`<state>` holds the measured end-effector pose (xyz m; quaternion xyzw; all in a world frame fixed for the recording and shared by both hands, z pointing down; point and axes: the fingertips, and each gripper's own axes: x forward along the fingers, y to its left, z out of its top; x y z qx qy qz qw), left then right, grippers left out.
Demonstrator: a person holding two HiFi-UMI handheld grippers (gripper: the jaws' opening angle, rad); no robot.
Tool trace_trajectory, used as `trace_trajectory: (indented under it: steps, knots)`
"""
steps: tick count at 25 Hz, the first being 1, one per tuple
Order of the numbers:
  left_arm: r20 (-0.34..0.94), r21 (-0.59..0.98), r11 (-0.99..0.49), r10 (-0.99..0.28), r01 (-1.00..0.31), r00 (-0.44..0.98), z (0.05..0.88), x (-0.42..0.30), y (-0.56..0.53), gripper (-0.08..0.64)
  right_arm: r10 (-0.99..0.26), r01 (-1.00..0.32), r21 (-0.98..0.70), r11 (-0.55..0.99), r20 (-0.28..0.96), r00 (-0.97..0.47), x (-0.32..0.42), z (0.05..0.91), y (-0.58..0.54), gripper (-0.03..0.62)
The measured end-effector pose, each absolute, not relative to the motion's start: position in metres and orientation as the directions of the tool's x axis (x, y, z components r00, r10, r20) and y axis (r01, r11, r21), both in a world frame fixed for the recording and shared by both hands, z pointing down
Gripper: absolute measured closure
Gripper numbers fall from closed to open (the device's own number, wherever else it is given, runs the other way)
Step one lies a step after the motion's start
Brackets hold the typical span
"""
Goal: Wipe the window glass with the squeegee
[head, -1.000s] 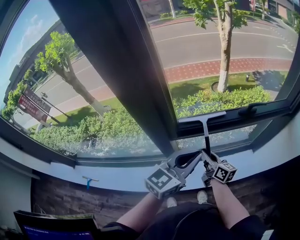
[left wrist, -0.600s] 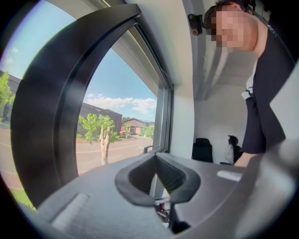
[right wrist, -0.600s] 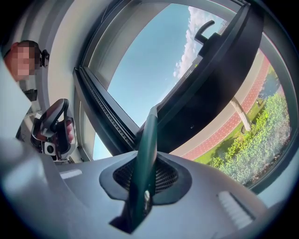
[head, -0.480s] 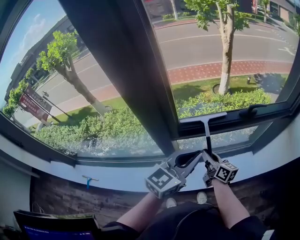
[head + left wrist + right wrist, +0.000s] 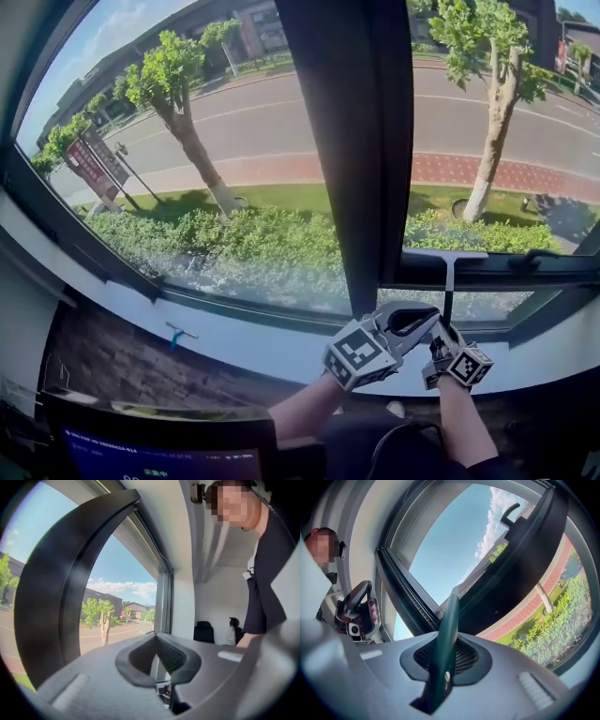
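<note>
Precariously, right gripper [image 5: 442, 334] pinches the squeegee [image 5: 448, 274] by its thin handle at 5 o'clock; pressing the glass [image 5: 534, 131] could twist it loose. Left gripper [image 5: 431, 318] closed, empty.

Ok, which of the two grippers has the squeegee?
The right gripper: its jaws are shut on the dark handle of the squeegee. The left gripper beside it has nothing between its jaws.

The lower handle end of the squeegee [image 5: 449, 281] is hidden inside the right tongs [image 5: 444, 328].

Tongs [image 5: 446, 662] gripping squeegee [image 5: 449, 620], window frame [image 5: 520, 550] beyond
</note>
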<state>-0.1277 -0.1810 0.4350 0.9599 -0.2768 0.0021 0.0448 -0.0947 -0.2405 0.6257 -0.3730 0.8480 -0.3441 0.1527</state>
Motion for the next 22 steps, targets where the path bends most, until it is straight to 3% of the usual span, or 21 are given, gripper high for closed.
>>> trace_trajectory:
  steps: [6, 14, 22]
  knots:
    - [-0.013, 0.072, -0.854, -0.518, -0.516, 0.855, 0.427, -0.140, -0.179, 0.557, -0.752, -0.550, -0.656, 0.516, -0.039, -0.658, -0.093, 0.603, -0.237, 0.548]
    - [-0.054, 0.069, -0.887, -0.461, -0.457, 0.886, 0.420, -0.152, -0.174, 0.557, -0.755, -0.625, -0.478, 0.618, -0.137, -0.641, -0.089, 0.529, -0.232, 0.549]
    - [-0.077, 0.101, -0.931, -0.360, -0.352, 0.930, 0.427, -0.167, -0.155, 0.557, -0.809, -0.694, -0.419, 0.586, -0.260, -0.527, -0.073, 0.451, -0.184, 0.548]
